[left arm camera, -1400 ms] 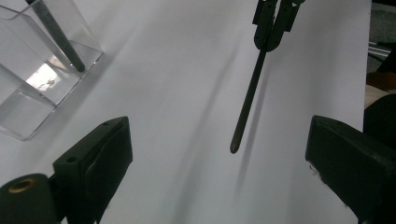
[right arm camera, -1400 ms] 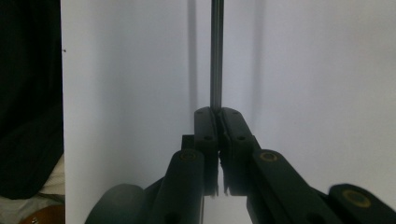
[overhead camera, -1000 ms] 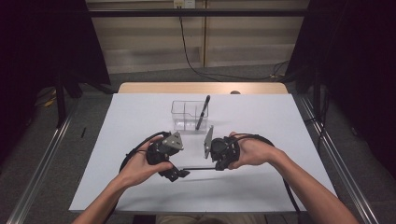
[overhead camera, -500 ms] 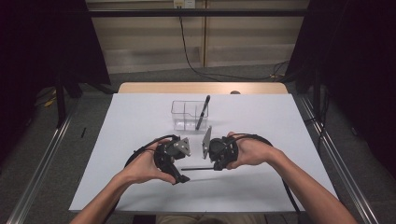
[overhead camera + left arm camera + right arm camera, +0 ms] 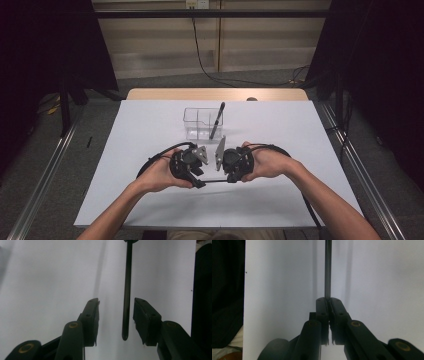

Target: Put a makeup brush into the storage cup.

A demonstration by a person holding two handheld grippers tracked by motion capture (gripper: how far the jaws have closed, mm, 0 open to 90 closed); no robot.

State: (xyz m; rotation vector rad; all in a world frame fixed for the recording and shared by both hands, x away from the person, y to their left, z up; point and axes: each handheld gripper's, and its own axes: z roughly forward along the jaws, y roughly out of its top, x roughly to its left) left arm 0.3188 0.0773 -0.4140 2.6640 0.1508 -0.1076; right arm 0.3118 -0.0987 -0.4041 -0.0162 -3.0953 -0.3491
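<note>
A thin black pen-like rod (image 5: 327, 270) sticks out of my right gripper (image 5: 327, 299), whose jaws are shut on it. In the left gripper view the rod (image 5: 126, 290) reaches in between the jaws of my open left gripper (image 5: 116, 301), nearer the right-hand jaw, and its rounded end hangs free. In the high view the left gripper (image 5: 199, 181) and the right gripper (image 5: 228, 178) face each other just above the white table, the rod (image 5: 214, 181) bridging the short gap between them.
A clear divided box (image 5: 199, 123) stands behind the hands with another black pen (image 5: 216, 121) leaning in it. The white tabletop (image 5: 125, 150) spreads to both sides. A wooden edge (image 5: 165, 94) runs along the far side.
My left gripper has moved right and turned toward the right gripper, so the rod's free end now lies between its open jaws. The right gripper has shifted slightly left.
</note>
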